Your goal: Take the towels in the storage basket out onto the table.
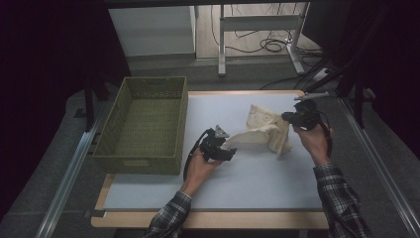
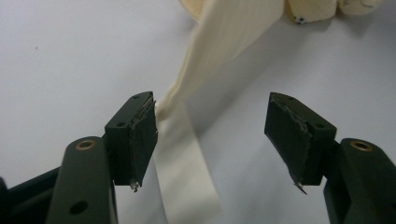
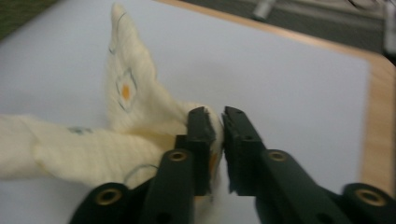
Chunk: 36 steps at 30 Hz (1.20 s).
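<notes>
Your right gripper (image 3: 219, 116) has its fingers pinched nearly together on a fold of the cream cloth (image 1: 265, 131) with small flower prints, holding that end lifted above the white bench (image 1: 247, 183) mat, right of centre; your left gripper (image 2: 210, 130) has its fingers standing apart around a plain strip of the same cloth, which brushes one finger (image 2: 140, 135) while the other stays clear. The green woven basket (image 1: 143, 124) sits at the bench's left edge, well apart from the cloth.

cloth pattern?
Cream cloth with small orange-centred flower prints; right gripper view shows it best.
</notes>
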Motion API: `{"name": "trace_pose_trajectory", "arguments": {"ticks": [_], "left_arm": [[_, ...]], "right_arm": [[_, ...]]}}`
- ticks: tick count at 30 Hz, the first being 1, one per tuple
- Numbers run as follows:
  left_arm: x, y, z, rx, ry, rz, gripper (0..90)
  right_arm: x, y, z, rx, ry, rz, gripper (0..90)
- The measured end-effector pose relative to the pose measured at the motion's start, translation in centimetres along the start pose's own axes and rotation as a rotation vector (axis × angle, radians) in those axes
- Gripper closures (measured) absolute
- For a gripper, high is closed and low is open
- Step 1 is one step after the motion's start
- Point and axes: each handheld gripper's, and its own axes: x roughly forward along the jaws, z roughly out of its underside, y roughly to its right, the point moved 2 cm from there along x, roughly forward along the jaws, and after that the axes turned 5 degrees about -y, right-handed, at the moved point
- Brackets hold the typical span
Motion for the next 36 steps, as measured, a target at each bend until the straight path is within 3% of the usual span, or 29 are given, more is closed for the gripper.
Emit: {"name": "trace_pose_trajectory", "arguments": {"ticks": [1,4,6,10,12,13,17,21,23,24,25,26,29,30,31,32,34,36], "left_arm": [[0.2,-0.2,-0.2,0.005,-0.005,-0.013,34.5],[0.4,-0.4,-0.3,0.001,-0.009,-0.012,34.4],[0.7,-0.9,-0.5,-0.001,-0.02,-0.01,34.7],[1.2,-1.6,-0.5,-0.023,-0.031,-0.006,35.5],[1.5,-2.1,-0.5,-0.045,-0.025,0.012,36.6],[1.9,-2.5,-0.6,-0.061,-0.014,0.044,37.0],[2.5,-2.6,-0.8,-0.07,-0.011,0.077,46.6],[2.5,-2.2,-0.8,-0.053,-0.001,0.096,71.7],[2.2,-2.0,-0.8,-0.036,0.001,0.09,83.2],[2.2,-2.0,-0.8,-0.036,0.001,0.09,85.4],[1.7,-1.9,-0.9,-0.022,-0.009,0.061,86.2],[1.4,-1.9,-0.9,-0.018,-0.007,0.052,86.5],[0.4,-1.9,-0.9,-0.021,-0.011,0.035,86.7],[0.4,-1.9,-0.9,-0.021,-0.011,0.035,86.6],[0.1,-1.9,-0.8,-0.017,-0.019,0.036,86.5],[0.1,-1.8,-0.7,-0.021,-0.018,0.041,86.4],[0.2,-1.7,-0.6,-0.017,-0.021,0.044,86.0],[0.5,-1.5,-0.3,-0.009,-0.034,0.054,85.5]], "right_arm": [[-0.1,1.4,0.8,0.048,-0.005,0.01,72.0],[-0.5,2.2,1.7,0.074,0.013,-0.014,69.5],[-1.3,2.4,2.8,0.09,0.025,-0.064,67.6],[-2.1,1.2,4.2,0.073,0.022,-0.123,63.5],[-2.3,0.8,4.6,0.064,0.019,-0.135,62.7],[-2.7,0.0,5.2,0.046,0.022,-0.146,61.0],[-2.8,-1.4,6.1,0.037,0.001,-0.172,57.5],[-1.5,-2.4,7.4,0.025,-0.051,-0.157,55.1],[-0.5,-2.4,8.2,0.023,-0.089,-0.136,73.7],[-0.5,-2.4,8.2,0.023,-0.089,-0.136,73.7],[0.0,-2.1,8.6,0.019,-0.109,-0.112,85.6],[-0.1,-1.7,8.6,0.018,-0.111,-0.097,86.8],[-1.4,0.1,8.1,0.023,-0.091,-0.024,87.0],[-1.4,0.1,8.1,0.023,-0.091,-0.024,87.0],[-2.4,1.8,7.7,0.051,-0.075,0.021,82.3],[-2.9,2.5,7.5,0.068,-0.073,0.039,77.9],[-3.4,3.0,7.5,0.081,-0.065,0.041,75.3],[-4.3,2.4,7.9,0.084,-0.039,-0.022,73.7]]}}
